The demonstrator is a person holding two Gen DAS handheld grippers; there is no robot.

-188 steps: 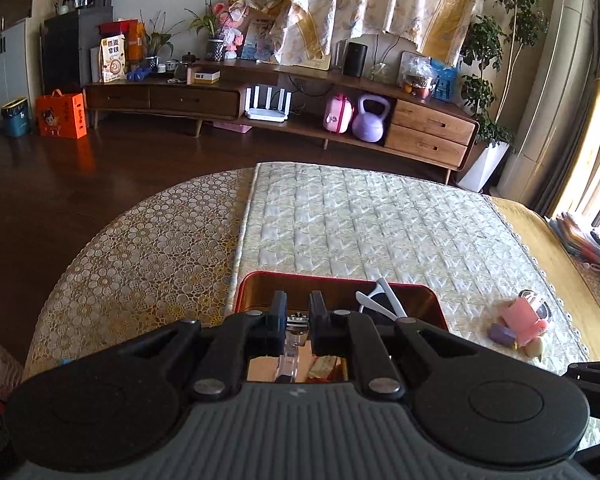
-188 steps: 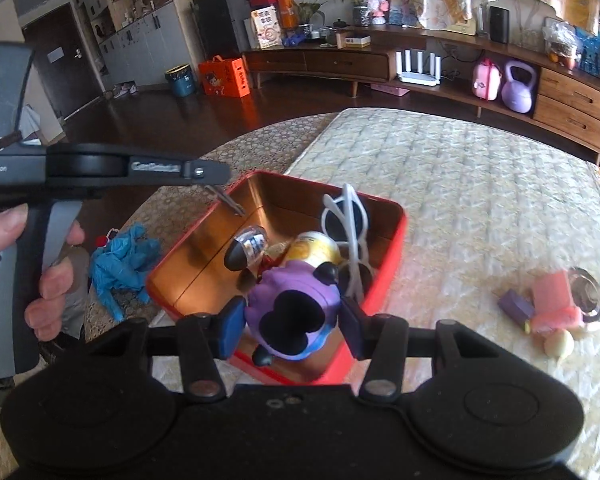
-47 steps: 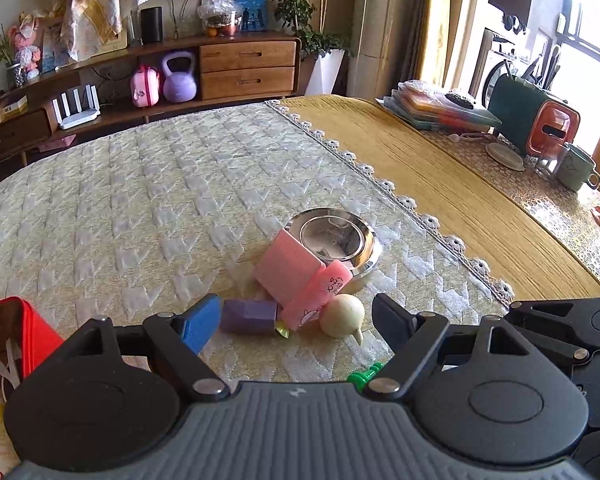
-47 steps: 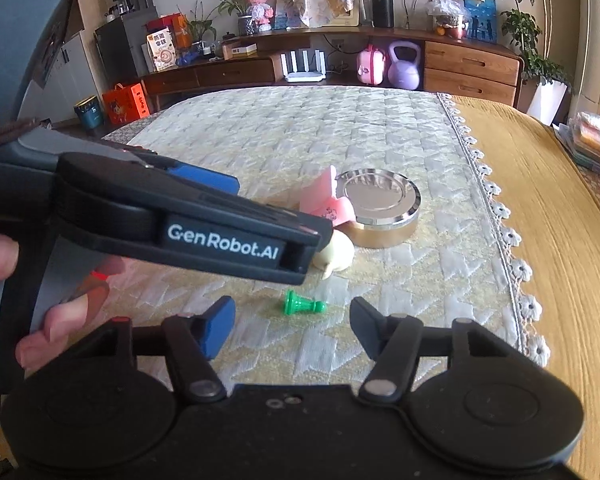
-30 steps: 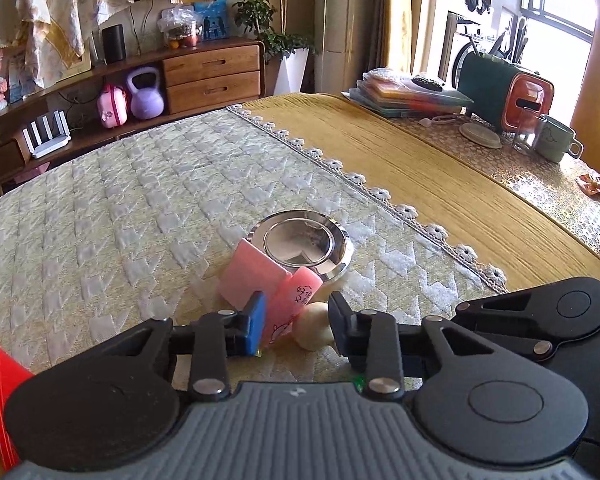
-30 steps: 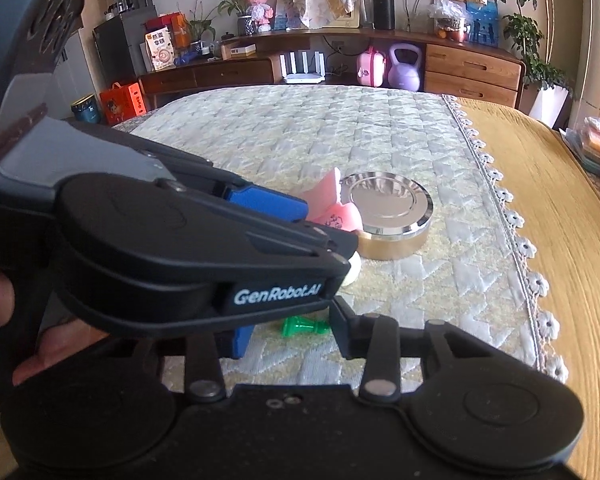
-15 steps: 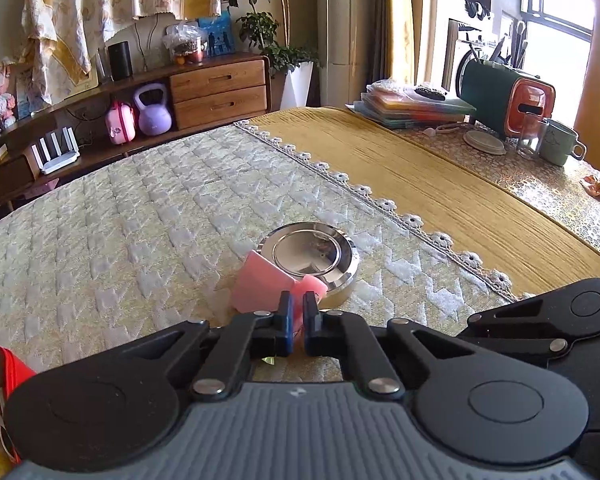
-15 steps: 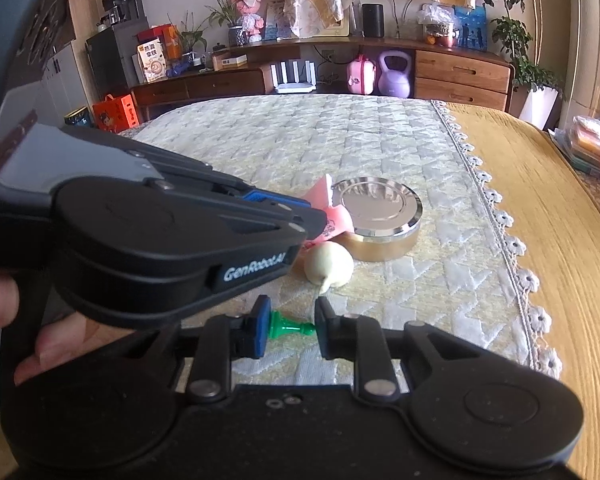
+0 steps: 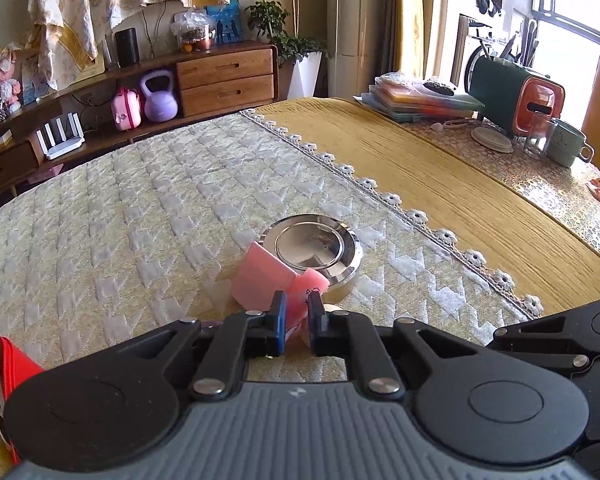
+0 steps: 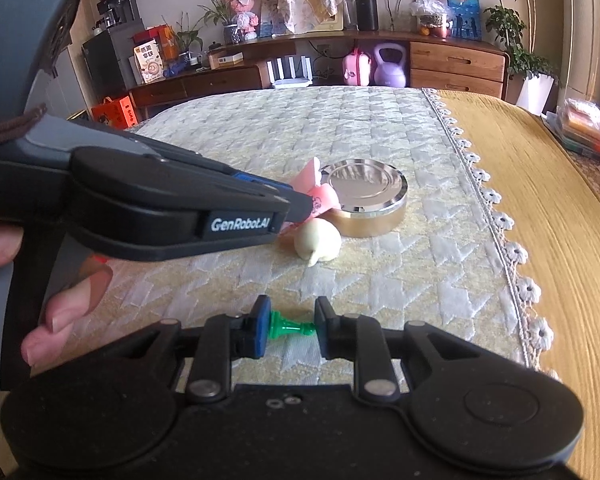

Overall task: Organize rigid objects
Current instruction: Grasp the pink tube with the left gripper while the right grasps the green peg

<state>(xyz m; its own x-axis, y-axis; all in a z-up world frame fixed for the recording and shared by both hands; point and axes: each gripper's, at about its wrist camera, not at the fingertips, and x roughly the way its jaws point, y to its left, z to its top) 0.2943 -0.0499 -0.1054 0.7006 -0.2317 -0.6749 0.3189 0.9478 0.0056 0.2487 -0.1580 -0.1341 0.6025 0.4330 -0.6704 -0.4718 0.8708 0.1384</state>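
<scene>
since a second ago both grippers have closed down from wide. left gripper point(image 9: 296, 312) now pinches the pink eraser point(image 9: 306, 286), which sits just beside the pink block point(image 9: 262, 280) and against the round metal tin point(image 9: 314, 246) on the quilted cloth point(image 9: 140, 216). right gripper point(image 10: 288, 326) is narrow, clamped on the green chess pawn point(image 10: 286, 326) lying sideways on the cloth. cream onion-shaped piece point(image 10: 318, 242) rests near the tin. red box point(image 9: 4, 360) edge at lower left of left view.

The left tongs point(image 9: 296, 317) pinch a pink eraser point(image 9: 306, 290) beside the pink block point(image 9: 260, 276) and round metal tin point(image 9: 314, 246).
</scene>
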